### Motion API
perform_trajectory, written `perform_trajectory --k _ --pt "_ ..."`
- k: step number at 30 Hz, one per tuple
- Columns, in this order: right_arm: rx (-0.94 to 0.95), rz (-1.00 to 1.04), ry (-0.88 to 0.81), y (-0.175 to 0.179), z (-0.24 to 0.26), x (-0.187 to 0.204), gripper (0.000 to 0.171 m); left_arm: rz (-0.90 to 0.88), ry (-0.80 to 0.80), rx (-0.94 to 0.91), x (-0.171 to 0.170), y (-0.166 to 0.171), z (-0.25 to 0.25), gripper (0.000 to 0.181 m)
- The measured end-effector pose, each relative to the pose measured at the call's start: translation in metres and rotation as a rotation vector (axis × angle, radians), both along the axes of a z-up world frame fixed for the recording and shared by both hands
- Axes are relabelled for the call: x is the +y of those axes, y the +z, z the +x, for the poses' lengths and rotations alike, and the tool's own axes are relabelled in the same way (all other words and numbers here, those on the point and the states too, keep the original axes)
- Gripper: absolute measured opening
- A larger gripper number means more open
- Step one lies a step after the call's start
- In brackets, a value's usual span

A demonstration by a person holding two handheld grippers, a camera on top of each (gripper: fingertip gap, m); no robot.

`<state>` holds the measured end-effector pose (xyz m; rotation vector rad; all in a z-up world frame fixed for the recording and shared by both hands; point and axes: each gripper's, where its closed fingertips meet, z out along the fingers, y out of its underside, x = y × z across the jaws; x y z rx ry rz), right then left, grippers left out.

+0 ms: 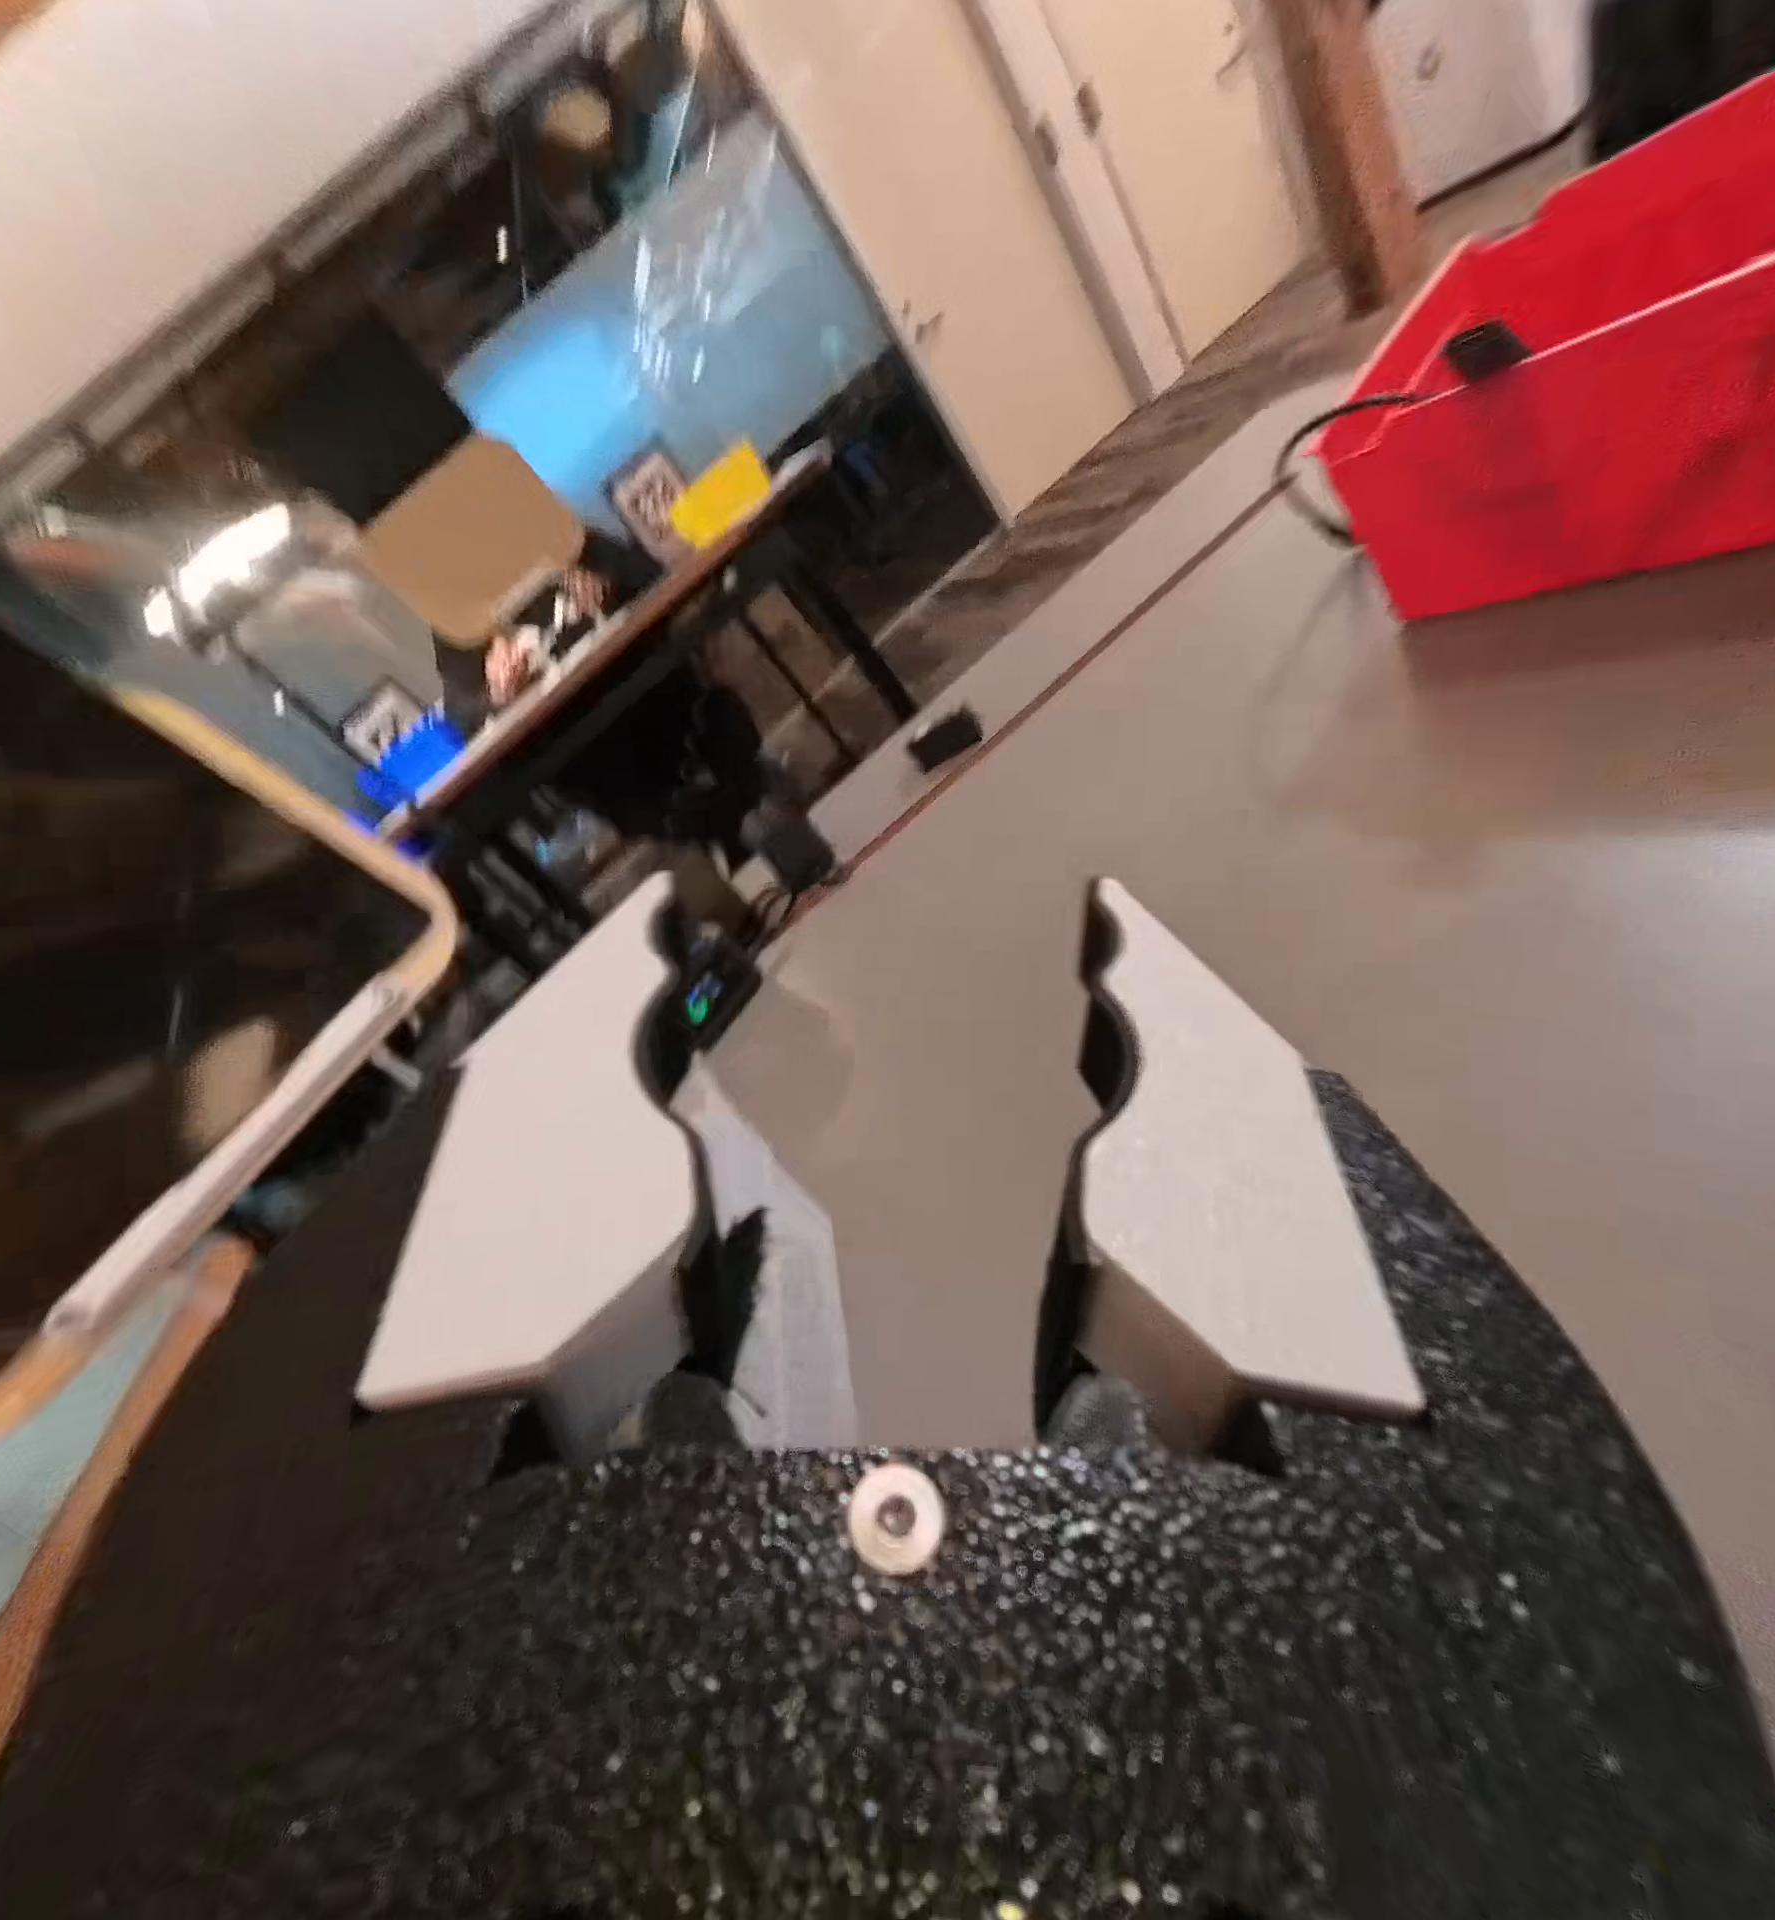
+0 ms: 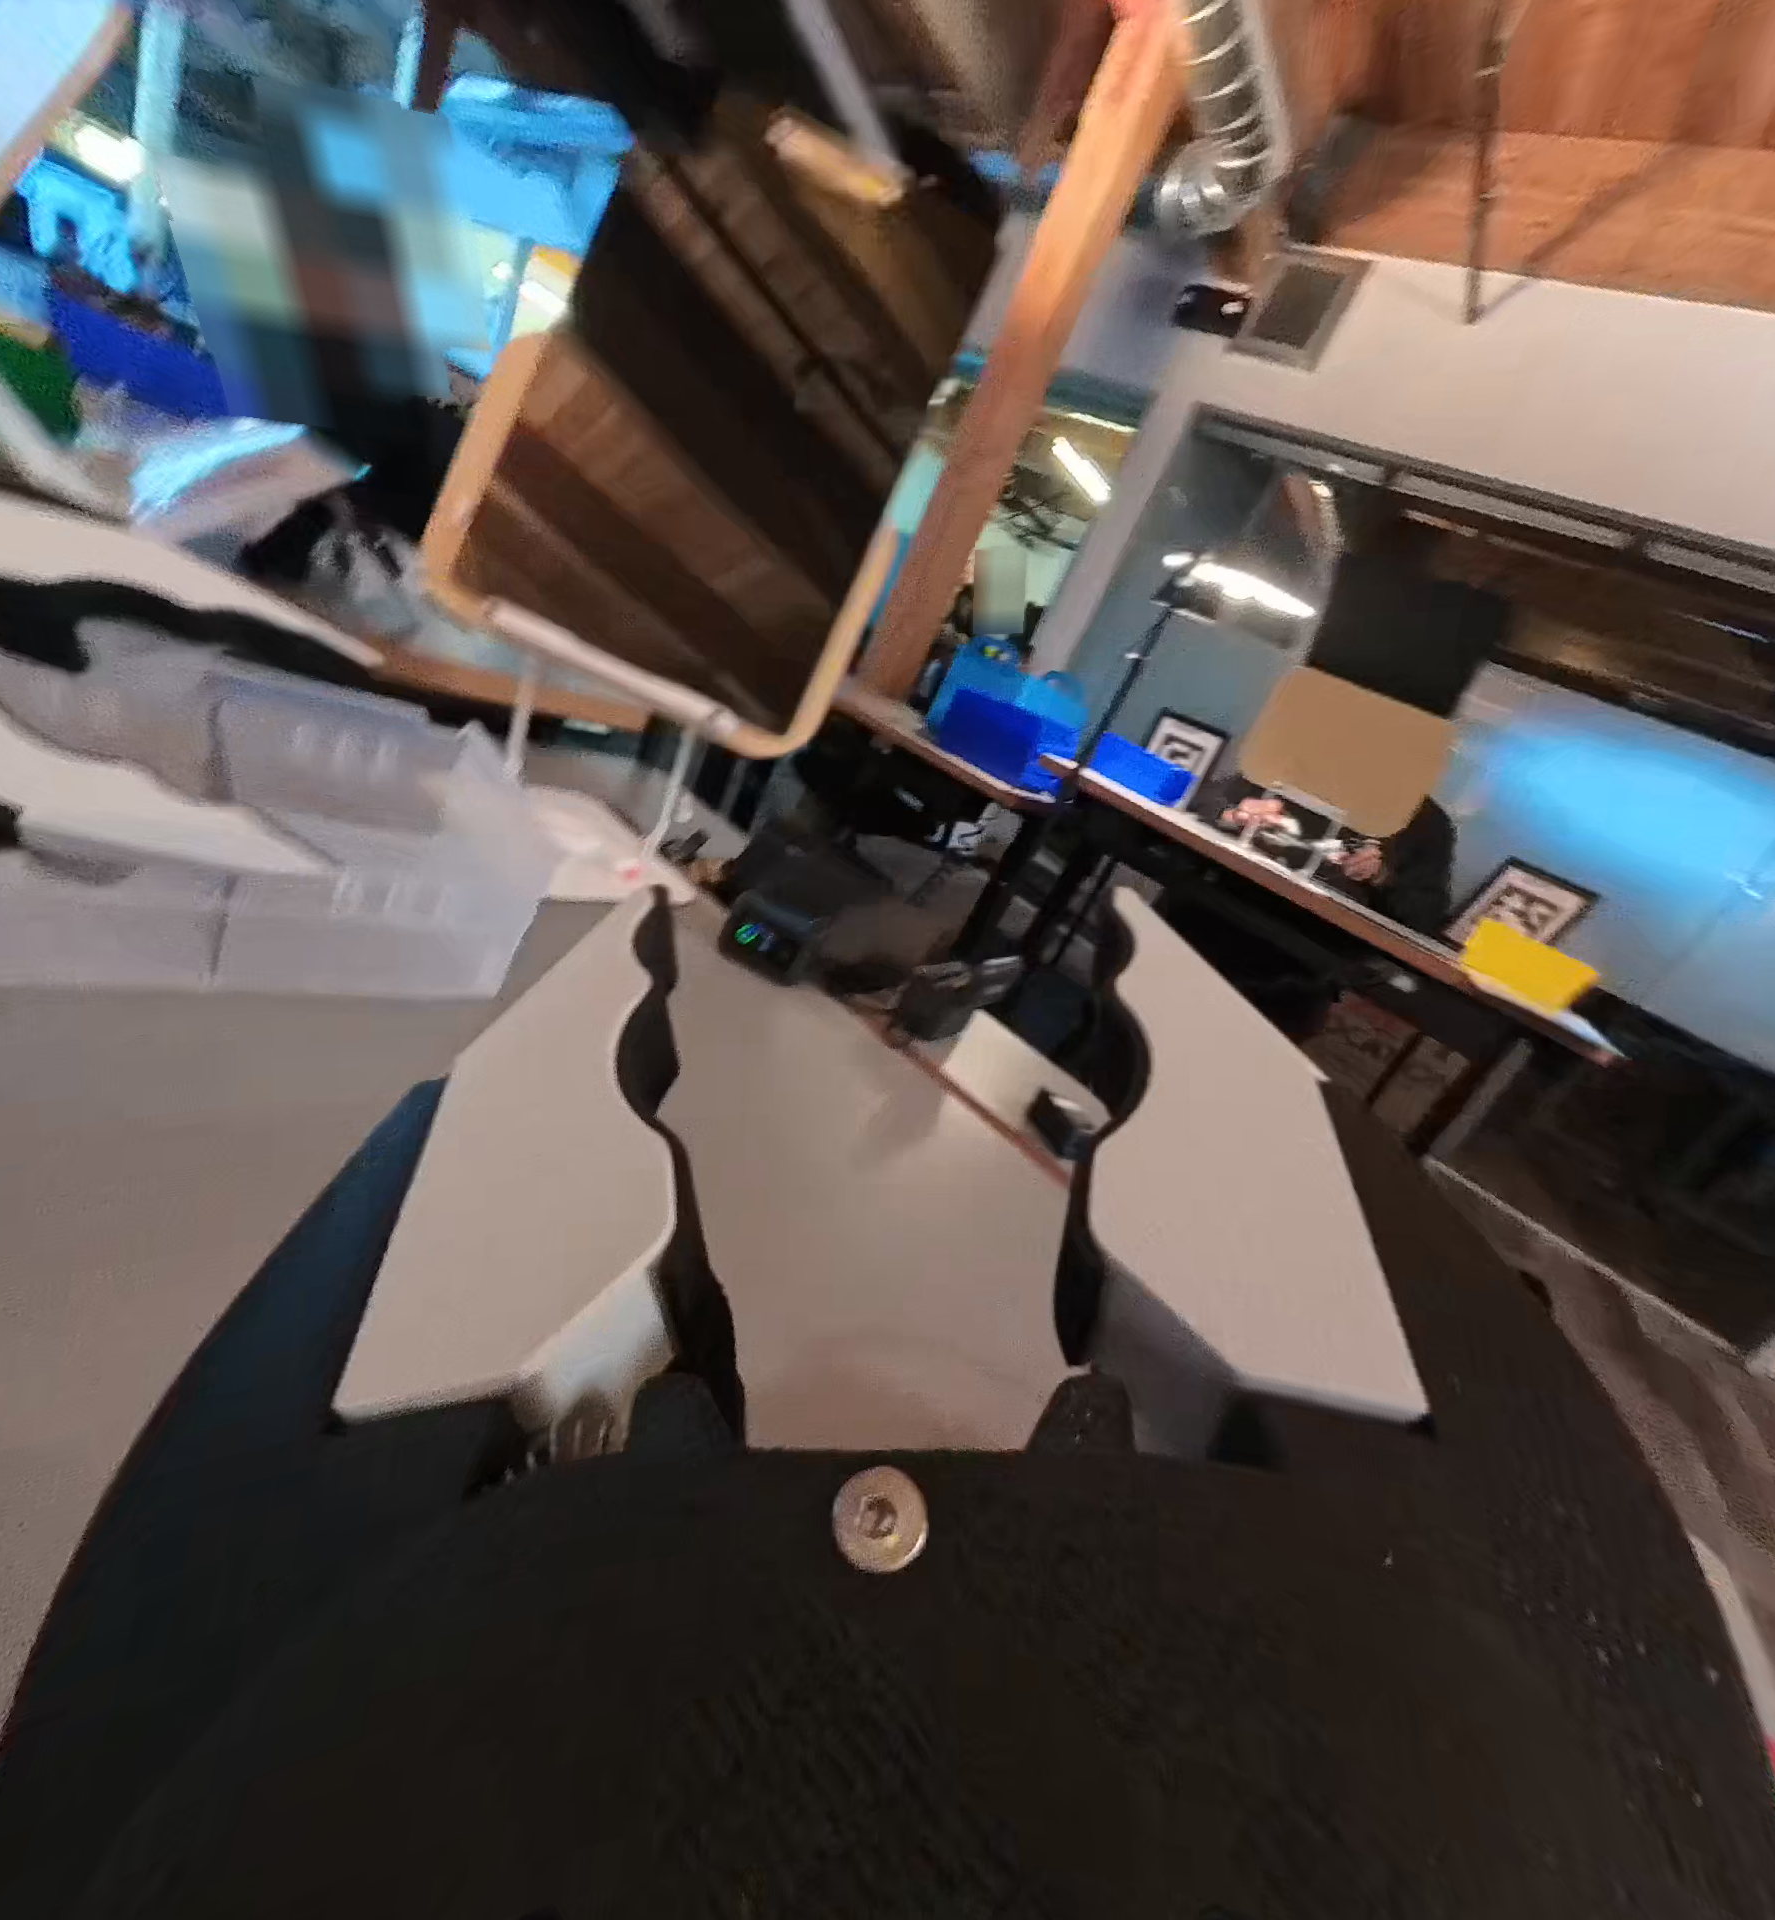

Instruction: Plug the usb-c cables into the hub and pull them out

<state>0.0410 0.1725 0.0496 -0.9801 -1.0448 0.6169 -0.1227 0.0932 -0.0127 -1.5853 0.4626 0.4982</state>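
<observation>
Both views are blurred. A small black hub [image 1: 711, 992] with a lit green and blue display sits on the grey table [image 1: 1278, 935], close to my left gripper's left fingertip. Black cables and a black plug block [image 1: 795, 847] lie just behind it at the table edge. My left gripper [image 1: 883, 904] is open and empty above the table. In the right wrist view the hub [image 2: 763, 940] lies ahead, slightly left, with the black plug block [image 2: 940, 997] beside it. My right gripper [image 2: 888, 914] is open and empty, short of the hub.
A red box [image 1: 1589, 416] with a black cable stands at the far right. A small black block [image 1: 943, 740] lies on a neighbouring table. A dark screen in a light frame [image 2: 696, 520] hangs at the left. Clear plastic bins [image 2: 343, 831] stand left of the hub.
</observation>
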Motion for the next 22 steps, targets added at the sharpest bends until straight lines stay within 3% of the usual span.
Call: perform_trajectory --k 3,5,7,9,12,15,19,22 --pt "0.056 -0.074 -0.143 0.045 0.071 0.042 0.095 -0.176 0.092 -0.148 -0.008 -0.006 -0.038 0.122" --pt "0.022 -0.123 -0.335 0.047 0.128 0.085 0.097 -0.301 0.138 -0.256 -0.017 -0.023 -0.062 0.133" --pt "-0.087 -0.226 -0.544 0.018 0.189 0.129 0.096 -0.423 0.225 -0.280 -0.028 -0.045 -0.088 0.136" --pt "-0.221 -0.404 -0.688 -0.034 0.242 0.162 0.096 -0.576 0.315 -0.299 -0.042 -0.073 -0.110 0.129" --pt "-0.267 -0.596 -0.773 -0.096 0.294 0.191 0.087 -0.733 0.372 -0.359 -0.057 -0.104 -0.123 0.100" --pt "-0.229 -0.736 -0.765 -0.130 0.314 0.201 0.079 -0.827 0.330 -0.412 -0.064 -0.115 -0.116 0.077" --pt "-0.321 -0.783 -0.812 -0.158 0.332 0.208 0.069 -0.923 0.370 -0.357 -0.074 -0.131 -0.116 0.059" --pt "-0.353 -0.822 -0.787 -0.168 0.331 0.212 0.041 -0.926 0.468 -0.291 -0.083 -0.134 -0.127 0.044"
